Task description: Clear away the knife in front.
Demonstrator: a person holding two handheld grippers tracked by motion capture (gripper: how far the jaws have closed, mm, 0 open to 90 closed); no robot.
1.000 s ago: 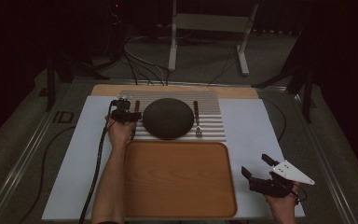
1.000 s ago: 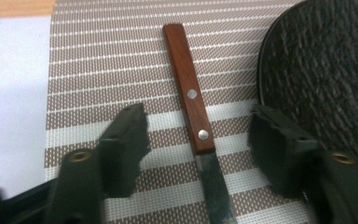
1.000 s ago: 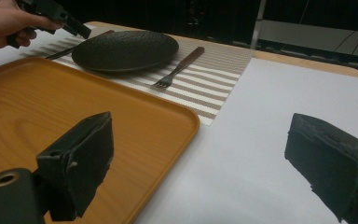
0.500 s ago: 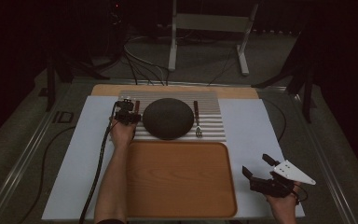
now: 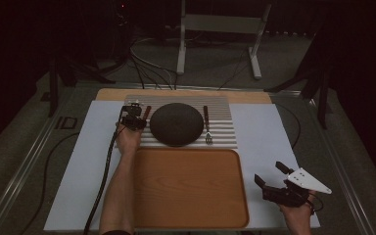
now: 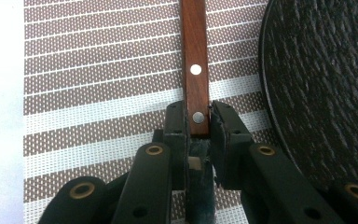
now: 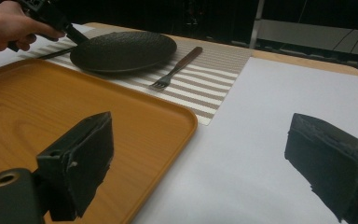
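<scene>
My left tongs (image 6: 199, 122) have just been closing, and now their two black jaws press on the near end of a wooden handle (image 6: 195, 56) — I take it for a knife handle, but the blade is outside the left gripper view, so I cannot be sure. The handle lies flat on the striped placemat (image 6: 98, 88), and its long axis runs straight away from my left tongs, in one line with them; two pale rivets sit along it, one of them just between the pads. To the right of my left tongs, very near but apart from the handle, is the edge of the dark plate (image 6: 321, 84). In the high view my left tongs (image 5: 133, 117) sit at the left side of the plate (image 5: 176, 124), and the handle (image 5: 147, 112) shows there as a short reddish strip beyond them, pointing to the far side of the table; the grip itself is too small to read there. My right tongs (image 7: 200, 154) stand wide with nothing between the jaws, low over the white sheet (image 7: 261, 140), beside the right edge of the wooden tray (image 7: 51, 107). From them I see a fork (image 7: 177, 67) beyond the tray on the placemat, its tines toward me, and the plate (image 7: 121, 49) to its left — with my left hand (image 7: 9, 25) at the far left.
</scene>
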